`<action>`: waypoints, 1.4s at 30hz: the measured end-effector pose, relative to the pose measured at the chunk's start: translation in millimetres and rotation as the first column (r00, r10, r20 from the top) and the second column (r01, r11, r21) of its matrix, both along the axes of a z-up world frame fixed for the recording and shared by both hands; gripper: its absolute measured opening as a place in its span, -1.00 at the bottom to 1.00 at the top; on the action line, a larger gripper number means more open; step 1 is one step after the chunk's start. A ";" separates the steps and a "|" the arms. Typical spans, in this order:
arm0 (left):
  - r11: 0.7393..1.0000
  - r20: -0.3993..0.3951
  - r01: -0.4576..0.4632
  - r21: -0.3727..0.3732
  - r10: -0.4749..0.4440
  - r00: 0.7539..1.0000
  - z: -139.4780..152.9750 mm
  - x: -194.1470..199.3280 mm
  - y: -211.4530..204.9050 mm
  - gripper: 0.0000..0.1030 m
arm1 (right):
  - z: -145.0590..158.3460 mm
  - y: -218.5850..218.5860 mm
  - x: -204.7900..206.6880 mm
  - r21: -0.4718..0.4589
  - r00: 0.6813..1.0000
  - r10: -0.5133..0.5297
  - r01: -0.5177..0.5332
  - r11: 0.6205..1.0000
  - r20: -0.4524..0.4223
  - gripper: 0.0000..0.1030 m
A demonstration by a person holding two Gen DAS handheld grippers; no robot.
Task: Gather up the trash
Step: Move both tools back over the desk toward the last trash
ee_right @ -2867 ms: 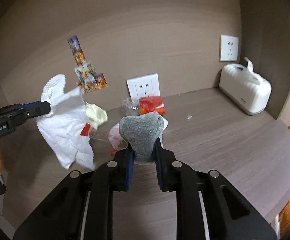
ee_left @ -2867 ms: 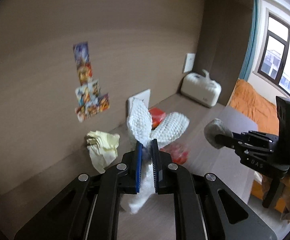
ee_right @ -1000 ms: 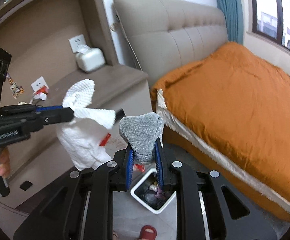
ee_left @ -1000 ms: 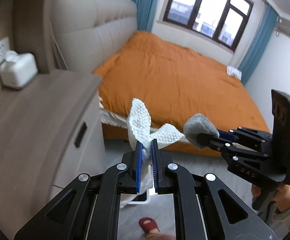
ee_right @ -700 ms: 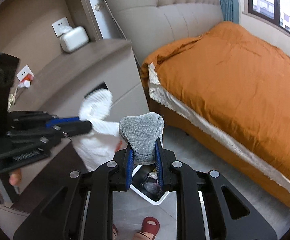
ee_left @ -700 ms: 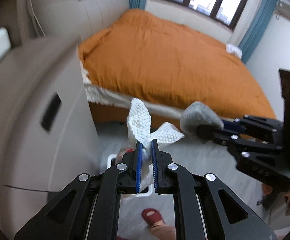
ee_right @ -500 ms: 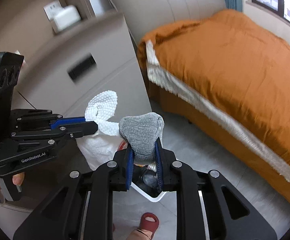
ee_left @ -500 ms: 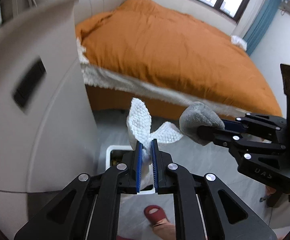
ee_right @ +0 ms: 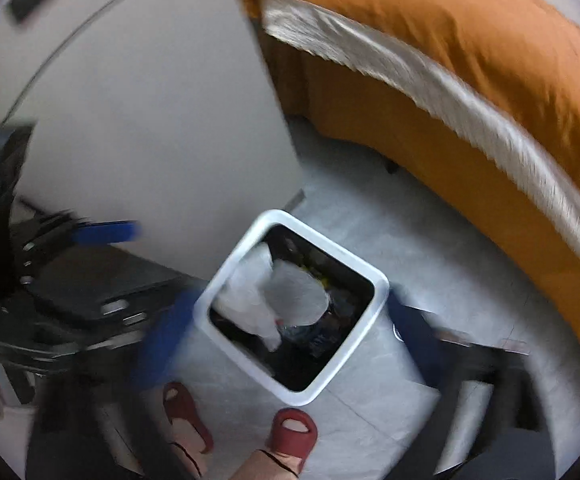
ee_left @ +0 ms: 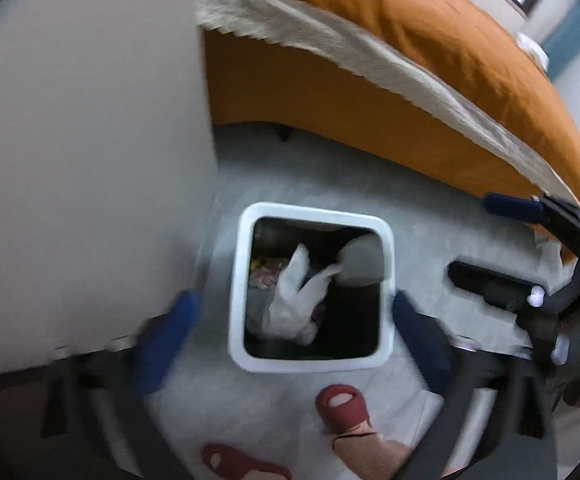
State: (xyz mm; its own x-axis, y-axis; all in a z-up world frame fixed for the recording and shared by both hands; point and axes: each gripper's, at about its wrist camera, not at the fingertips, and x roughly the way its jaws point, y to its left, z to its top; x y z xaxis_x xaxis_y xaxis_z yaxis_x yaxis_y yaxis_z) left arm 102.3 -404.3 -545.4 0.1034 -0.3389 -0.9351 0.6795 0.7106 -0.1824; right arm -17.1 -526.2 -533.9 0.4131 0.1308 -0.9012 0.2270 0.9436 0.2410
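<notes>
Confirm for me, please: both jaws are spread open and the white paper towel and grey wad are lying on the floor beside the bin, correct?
Not quite. Both jaws are open, but the left wrist view shows the white paper towel and grey wad inside the white bin, not on the floor beside it.

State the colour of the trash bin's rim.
White, around a dark inside; the trash bin rim shows best in the left wrist view.

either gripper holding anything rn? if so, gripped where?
Nothing. Both the left gripper and the right gripper have jaws spread wide and empty over the bin; the white towel and grey sock are inside it.
</notes>
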 end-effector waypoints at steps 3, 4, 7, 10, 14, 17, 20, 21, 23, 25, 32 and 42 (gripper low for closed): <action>1.000 0.012 0.001 0.004 -0.001 1.000 -3.0 -0.5 4.4 0.91 | -9.3 -4.1 2.5 -0.019 1.000 -0.011 0.010 1.000 -0.023 0.92; 1.000 0.023 0.011 0.014 -0.011 1.000 -1.4 -1.9 4.0 0.91 | -9.3 -3.5 3.4 -0.021 1.000 -0.006 0.005 1.000 -0.027 0.92; 1.000 0.027 0.024 0.008 -0.024 0.999 6.1 -6.9 2.5 0.91 | -0.4 2.9 4.9 -0.031 1.000 0.011 -0.012 0.999 -0.021 0.92; 0.999 0.032 0.033 -0.002 -0.033 0.999 28.3 -14.7 4.6 0.91 | 25.5 10.4 7.7 -0.041 0.999 0.037 -0.037 0.998 -0.001 0.92; 0.999 0.068 0.045 -0.027 -0.043 0.997 73.1 -21.4 2.7 0.91 | 75.9 11.1 9.6 -0.065 0.997 0.055 -0.052 0.997 0.046 0.92; 0.998 0.111 0.037 -0.052 -0.031 0.993 117.9 -23.7 1.7 0.91 | 120.8 10.1 8.6 -0.084 0.994 0.062 -0.054 0.995 0.094 0.92; 0.996 0.149 0.020 -0.089 -0.007 0.989 165.9 -28.4 5.1 0.91 | 169.9 11.7 8.2 -0.103 0.986 0.081 -0.066 0.992 0.148 0.92; 0.995 0.166 0.015 -0.096 0.001 0.986 185.3 -30.6 8.2 0.91 | 184.0 14.3 7.4 -0.116 0.982 0.087 -0.068 0.991 0.168 0.92; 0.993 0.202 0.004 -0.114 0.019 0.979 214.7 -33.9 14.9 0.91 | 218.4 19.7 8.3 -0.132 0.972 0.106 -0.079 0.988 0.212 0.92; 0.991 0.236 -0.025 -0.135 0.056 0.970 250.3 -36.6 24.3 0.91 | 248.1 24.1 8.8 -0.147 0.958 0.128 -0.092 0.985 0.257 0.92; 0.972 0.367 -0.159 -0.176 0.214 0.905 351.1 -43.5 90.5 0.91 | 343.2 77.3 24.2 -0.202 0.856 0.303 -0.237 0.950 0.419 0.92; 0.860 0.462 -0.455 -0.232 0.509 0.726 438.4 -39.0 270.6 0.91 | 418.0 241.8 87.2 -0.246 0.582 0.611 -0.585 0.773 0.537 0.92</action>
